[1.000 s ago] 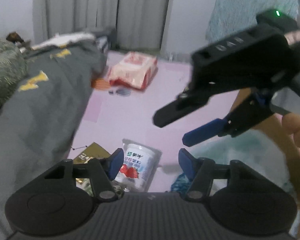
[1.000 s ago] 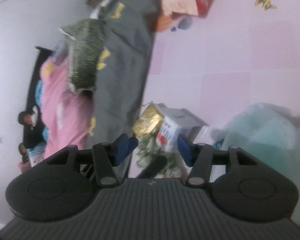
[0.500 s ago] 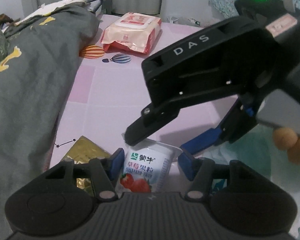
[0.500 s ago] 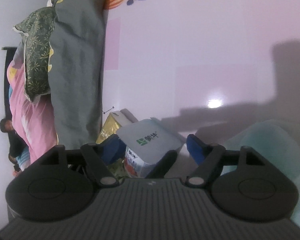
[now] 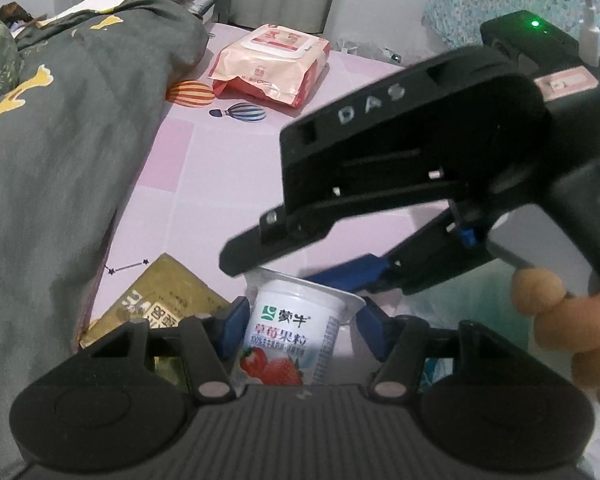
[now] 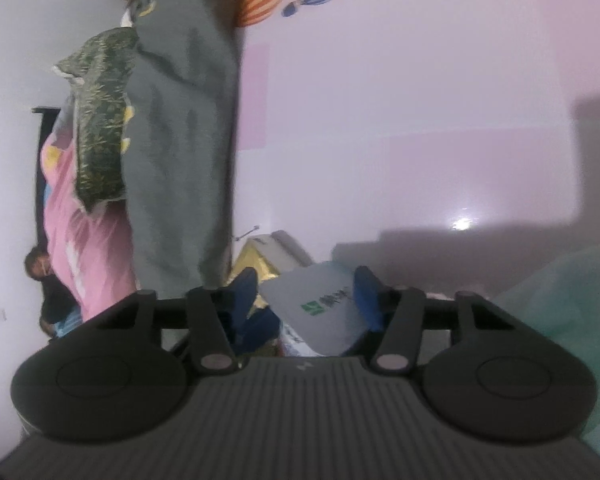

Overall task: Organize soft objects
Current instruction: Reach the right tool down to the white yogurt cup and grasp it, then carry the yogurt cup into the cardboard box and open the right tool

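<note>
Yogurt cup [image 5: 296, 340]: it is standing upright on the pink mat [image 5: 228, 168], just beside the gold packet [image 5: 160, 304] and near the edge of the grey blanket [image 5: 60, 140]; the teal bag [image 6: 572, 300] is lying to its other side.

Left gripper [image 5: 298, 330]: you are bracketing the cup body with the blue pads. They look to be at the cup wall, but whether they are clamped or only touching I cannot tell.

Right gripper [image 5: 296, 280]: you are holding it over the cup rim with the fingers spread apart; in its own view [image 6: 306, 300] the foil lid is lying between the pads without being gripped.

Handling, judged: the cup is likely light, thin-walled and easy to dent, and the foil lid punctures readily. The printed plastic may be slippery. You are best taking it low on the body, below the flared rim, with modest pressure.

Wipes pack [image 5: 272, 64]: it is lying well apart on the far mat, soft and squashable by the look of it.

Hidden or unclear: the cup base is cut off by the left gripper's housing. The bag contents are not readable. The right view is blurred and rotated, so pad clearance to the lid is uncertain.
</note>
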Motion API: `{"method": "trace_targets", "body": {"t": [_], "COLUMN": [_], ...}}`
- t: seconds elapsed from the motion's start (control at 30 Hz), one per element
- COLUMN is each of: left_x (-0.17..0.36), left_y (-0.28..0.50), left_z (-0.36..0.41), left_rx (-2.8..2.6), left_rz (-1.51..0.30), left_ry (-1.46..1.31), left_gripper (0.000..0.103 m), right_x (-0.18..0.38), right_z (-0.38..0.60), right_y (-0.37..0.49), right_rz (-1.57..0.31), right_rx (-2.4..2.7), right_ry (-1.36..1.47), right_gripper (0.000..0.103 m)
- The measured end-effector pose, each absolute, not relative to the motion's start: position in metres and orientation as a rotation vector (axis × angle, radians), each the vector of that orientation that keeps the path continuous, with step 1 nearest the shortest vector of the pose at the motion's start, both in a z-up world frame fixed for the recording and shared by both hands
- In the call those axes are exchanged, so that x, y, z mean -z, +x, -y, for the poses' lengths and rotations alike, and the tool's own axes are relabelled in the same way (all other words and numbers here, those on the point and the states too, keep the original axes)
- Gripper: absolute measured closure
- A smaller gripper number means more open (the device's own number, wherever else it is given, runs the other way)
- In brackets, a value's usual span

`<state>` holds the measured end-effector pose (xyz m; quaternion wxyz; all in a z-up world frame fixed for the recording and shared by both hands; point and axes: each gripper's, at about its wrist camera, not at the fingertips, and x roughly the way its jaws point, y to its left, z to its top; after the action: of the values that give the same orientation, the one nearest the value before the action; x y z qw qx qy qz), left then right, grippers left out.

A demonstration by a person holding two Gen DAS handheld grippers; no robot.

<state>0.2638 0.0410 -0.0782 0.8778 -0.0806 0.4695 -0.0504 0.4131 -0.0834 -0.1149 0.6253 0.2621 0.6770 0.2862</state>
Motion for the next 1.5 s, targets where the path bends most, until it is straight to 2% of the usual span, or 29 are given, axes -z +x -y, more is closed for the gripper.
{"method": "trace_targets", "body": {"t": [0.27, 0.43, 0.6, 0.67, 0.77, 0.83, 0.93, 1.23, 1.5], "left_x": [0.074, 0.068, 0.060, 0.058, 0.051, 0.042, 0.025, -0.036, -0.058], "left_y": [0.255, 0.248, 0.240, 0.238, 0.230, 0.223, 0.213, 0.185, 0.171], "left_z": [-0.052, -0.064, -0.069, -0.068, -0.065, -0.061, -0.052, 0.010, 0.118], "left_rx": [0.084, 0.079, 0.090, 0.088, 0.092, 0.097, 0.113, 0.268, 0.538], "left_rz": [-0.930, -0.892, -0.852, -0.844, -0.825, -0.799, -0.759, -0.645, -0.640], "left_ry": [-0.226, -0.297, -0.329, -0.320, -0.307, -0.292, -0.257, -0.154, -0.093], "left_gripper": [0.046, 0.048, 0.048, 0.048, 0.048, 0.048, 0.048, 0.048, 0.047], "right_x": [0.101, 0.111, 0.120, 0.114, 0.099, 0.088, 0.072, 0.002, -0.039], "right_z": [0.085, 0.093, 0.091, 0.090, 0.088, 0.088, 0.092, 0.172, 0.319], "right_y": [0.411, 0.414, 0.411, 0.410, 0.406, 0.402, 0.393, 0.351, 0.282], "right_rz": [-1.522, -1.558, -1.584, -1.559, -1.505, -1.480, -1.441, -1.268, -1.090], "right_rx": [-0.630, -0.573, -0.598, -0.624, -0.668, -0.693, -0.721, -0.771, -0.625], "right_ry": [0.553, 0.565, 0.642, 0.652, 0.646, 0.628, 0.597, 0.687, 0.801], "right_gripper": [0.051, 0.046, 0.045, 0.048, 0.057, 0.067, 0.074, 0.076, 0.074]}}
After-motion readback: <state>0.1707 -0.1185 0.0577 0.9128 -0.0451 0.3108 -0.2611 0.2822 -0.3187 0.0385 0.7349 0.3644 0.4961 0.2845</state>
